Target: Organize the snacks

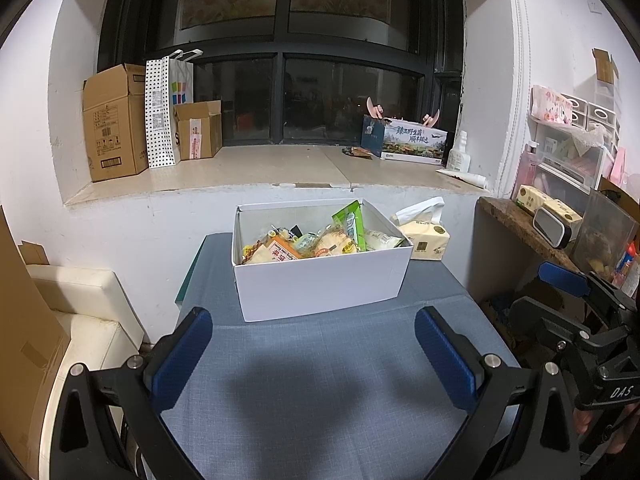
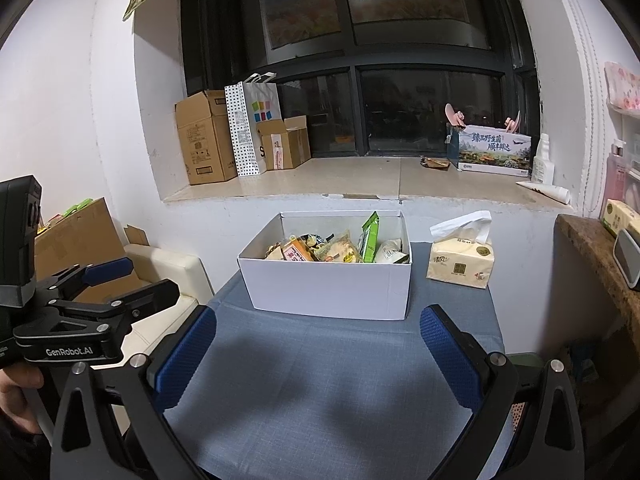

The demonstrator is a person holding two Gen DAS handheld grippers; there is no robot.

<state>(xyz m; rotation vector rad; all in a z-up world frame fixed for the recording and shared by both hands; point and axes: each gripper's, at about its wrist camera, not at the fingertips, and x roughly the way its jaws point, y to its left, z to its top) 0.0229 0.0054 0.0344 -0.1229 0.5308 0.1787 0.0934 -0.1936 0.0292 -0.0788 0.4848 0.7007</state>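
White cardboard box [image 1: 320, 280], lidless, standing at the far middle of a table covered in blue-grey cloth [image 1: 320, 380]; near half of the cloth bare.

Contents: snack packets [image 1: 320, 242] heaped loosely inside, about level with the rim. One green packet [image 1: 352, 222] stands on end above the others; an orange-labelled packet [image 1: 282, 252] lies toward the left; pale wrapped pieces fill the middle and right.

Handling, by judgement: packets light, soft and crinkly, film wrappers probably slippery; contents may crush under a hard squeeze. Best hold is a sealed edge or corner standing proud of the heap, the green packet's top being the easiest reach. Box thin-walled and likely to slide on the cloth if pushed.

Beside the box: tissue pack [image 2: 460, 264] on the right, near but not touching.

Left gripper [image 1: 314, 354]: low over the near cloth, pointed at the box, blue pads spread wide, nothing between them.

Right gripper [image 2: 318, 358]: same height and heading, alongside the left one, pads likewise spread and bare. A hand [image 2: 18, 392] shows at the lower left of the right view, gripping the other tool's handle.

Both well short of the box.
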